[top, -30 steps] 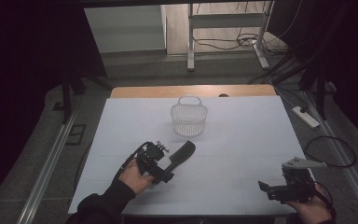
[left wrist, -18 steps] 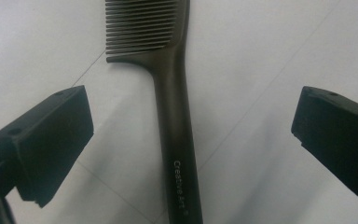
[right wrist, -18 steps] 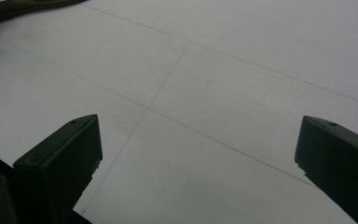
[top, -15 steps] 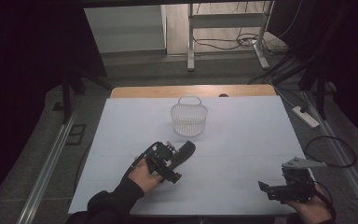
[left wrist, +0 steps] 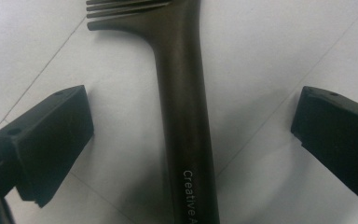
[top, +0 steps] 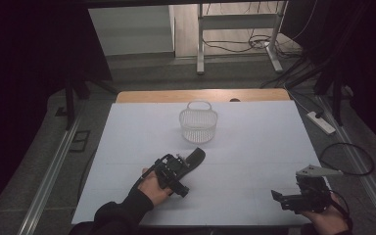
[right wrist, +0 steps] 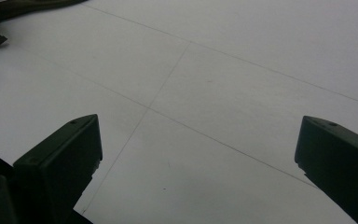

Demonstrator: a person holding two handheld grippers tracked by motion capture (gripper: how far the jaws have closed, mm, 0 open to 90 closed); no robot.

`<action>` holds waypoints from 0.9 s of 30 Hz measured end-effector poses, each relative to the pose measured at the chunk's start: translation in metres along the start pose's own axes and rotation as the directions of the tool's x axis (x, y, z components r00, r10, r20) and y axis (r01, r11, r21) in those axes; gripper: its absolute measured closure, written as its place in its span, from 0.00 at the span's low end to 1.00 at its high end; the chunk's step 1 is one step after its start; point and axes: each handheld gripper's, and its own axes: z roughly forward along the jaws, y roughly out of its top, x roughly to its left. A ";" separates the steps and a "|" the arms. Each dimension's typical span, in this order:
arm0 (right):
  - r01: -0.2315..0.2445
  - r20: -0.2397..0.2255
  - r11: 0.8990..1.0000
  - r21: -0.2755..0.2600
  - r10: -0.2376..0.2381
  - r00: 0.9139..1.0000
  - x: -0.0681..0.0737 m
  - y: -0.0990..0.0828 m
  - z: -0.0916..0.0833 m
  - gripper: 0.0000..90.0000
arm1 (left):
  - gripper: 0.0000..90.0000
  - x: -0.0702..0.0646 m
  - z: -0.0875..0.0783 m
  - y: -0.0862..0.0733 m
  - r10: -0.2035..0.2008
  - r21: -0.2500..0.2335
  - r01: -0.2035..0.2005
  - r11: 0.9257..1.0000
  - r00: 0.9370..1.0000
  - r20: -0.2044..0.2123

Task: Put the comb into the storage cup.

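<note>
A dark comb (top: 195, 158) lies flat on the white table (top: 254, 147), its handle (left wrist: 184, 126) running between my left gripper's jaws and its teeth at the far end. My left gripper (top: 175, 172) stands open astride that handle, both jaws apart from it (left wrist: 193, 140). A white mesh basket (top: 199, 123) stands upright beyond the comb, toward the table's far side. My right gripper (top: 293, 199) rests open near the front right corner, over bare table (right wrist: 198, 158), with nothing between its jaws.
A strip of bare wood (top: 200, 95) edges the table's far side. Thin seam lines (right wrist: 168, 93) cross the white surface. Cables and a power strip (top: 320, 122) lie on the floor to the right, metal frame legs (top: 200, 44) behind.
My left gripper has slid forward and right along the table, closing in on the comb until its jaws straddle the handle. The right gripper has stayed put.
</note>
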 end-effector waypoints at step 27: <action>0.009 0.000 1.000 0.003 -0.009 1.000 0.001 0.000 0.000 0.02 | 0.80 -0.003 -0.015 -0.005 -0.001 -0.043 0.001 0.999 1.000 0.003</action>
